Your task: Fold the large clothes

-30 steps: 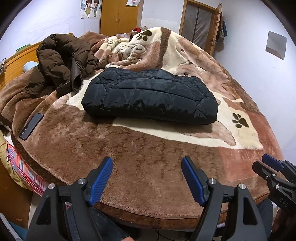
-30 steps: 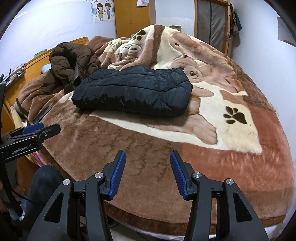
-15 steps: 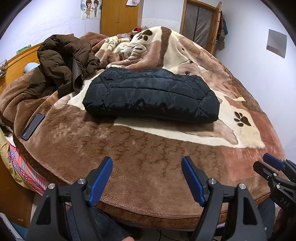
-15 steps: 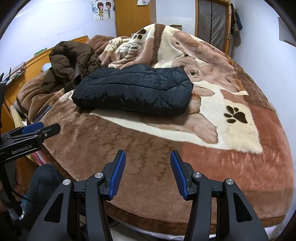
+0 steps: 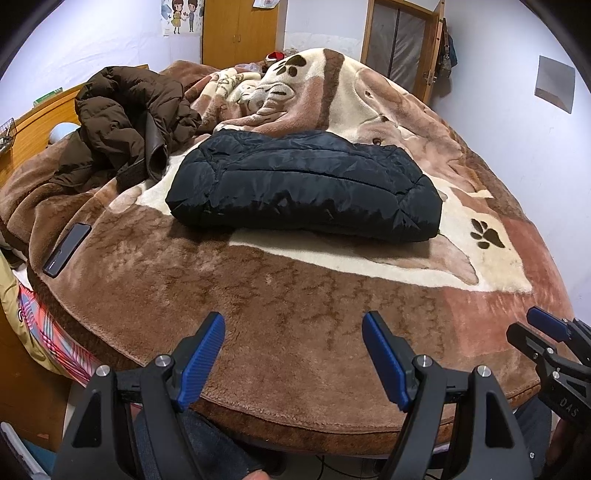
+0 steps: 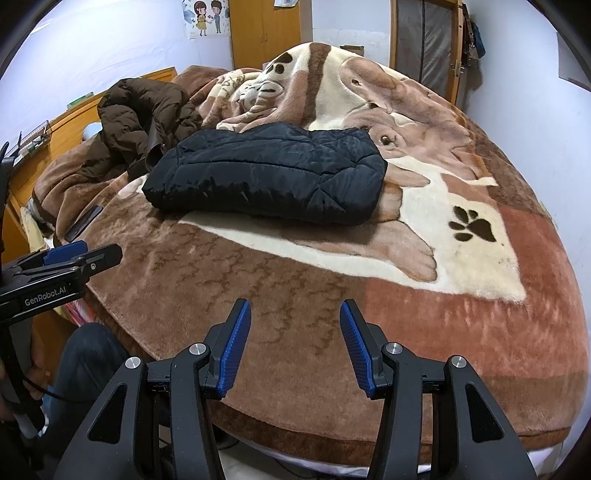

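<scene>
Nothing had shifted since the earlier frames: both grippers stayed where they were, and the clothes lay unchanged. At the bottom of the left wrist view, the left gripper [image 5: 293, 325] hung over the near edge of the blanket [image 5: 295, 314], its jaws spread wide with nothing between them. At the bottom of the right wrist view, the right gripper [image 6: 293, 310] was likewise released and empty, its blue pads [image 6: 236, 343] parted above the brown plush. Each gripper showed at the side edge of the other's view. Along the left edge of the left wrist view, a dark phone [image 5: 66, 249] lay flat on the blanket. At mid-frame, the folded black padded jacket [image 5: 306, 188] rested on the cream patch of the blanket, well apart from both grippers. Behind it, toward the upper left, a brown puffer coat [image 5: 125, 122] sat crumpled in a heap, close to the jacket's left end. Farthest back stood a wooden wardrobe [image 5: 240, 29] at the top of the frame.
</scene>
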